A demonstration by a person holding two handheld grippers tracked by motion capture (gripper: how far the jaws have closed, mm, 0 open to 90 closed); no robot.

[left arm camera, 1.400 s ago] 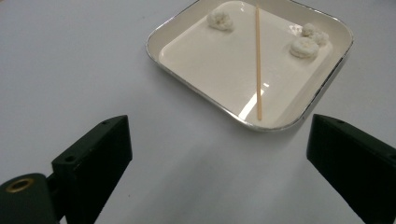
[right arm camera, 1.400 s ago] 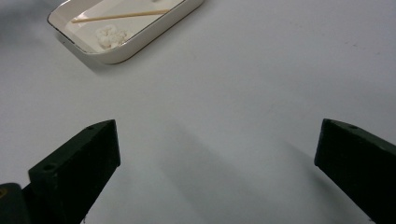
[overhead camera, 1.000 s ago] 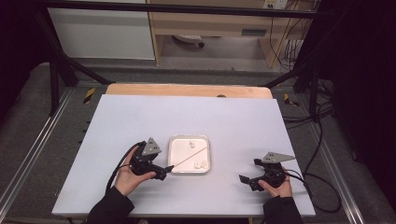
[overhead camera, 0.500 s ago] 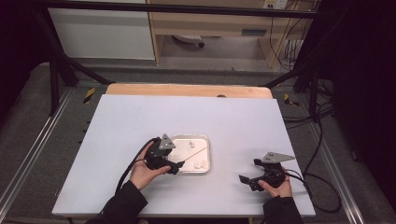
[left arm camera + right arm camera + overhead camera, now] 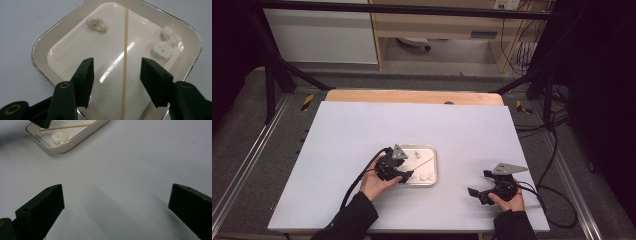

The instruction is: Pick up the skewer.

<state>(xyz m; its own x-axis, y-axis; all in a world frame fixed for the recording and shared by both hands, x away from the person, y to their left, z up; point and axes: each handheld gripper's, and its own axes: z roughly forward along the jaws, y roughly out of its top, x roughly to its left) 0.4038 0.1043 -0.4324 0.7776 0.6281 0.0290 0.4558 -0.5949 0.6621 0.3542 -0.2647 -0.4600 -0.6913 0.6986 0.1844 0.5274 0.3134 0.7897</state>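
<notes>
The left gripper was held over the left part of the white tray, which stood near the middle of the worktop, somewhat toward its near edge. The left hand was wrapped around the gripper body from below and behind, with the forearm entering from the near edge and angled toward the tray. In the left gripper view the gripper was pointed down at the tray floor, and its jaws had just been closing; they were seen about half apart. A thin wooden skewer was lying between them on the tray floor, nearer to the jaw at the right of that view, and neither pad was pressed against it. Three white, crumbly pieces were also lying in the tray: one piece beyond the jaws toward the far rim, and two pieces side by side near the rim at the right of that view. What the pieces were made of could not be told with confidence.

The right gripper was held low near the right part of the near edge, well apart from the tray. The right hand was closed around its body from behind. Its jaws were spread wide over bare worktop with nothing between them.
</notes>
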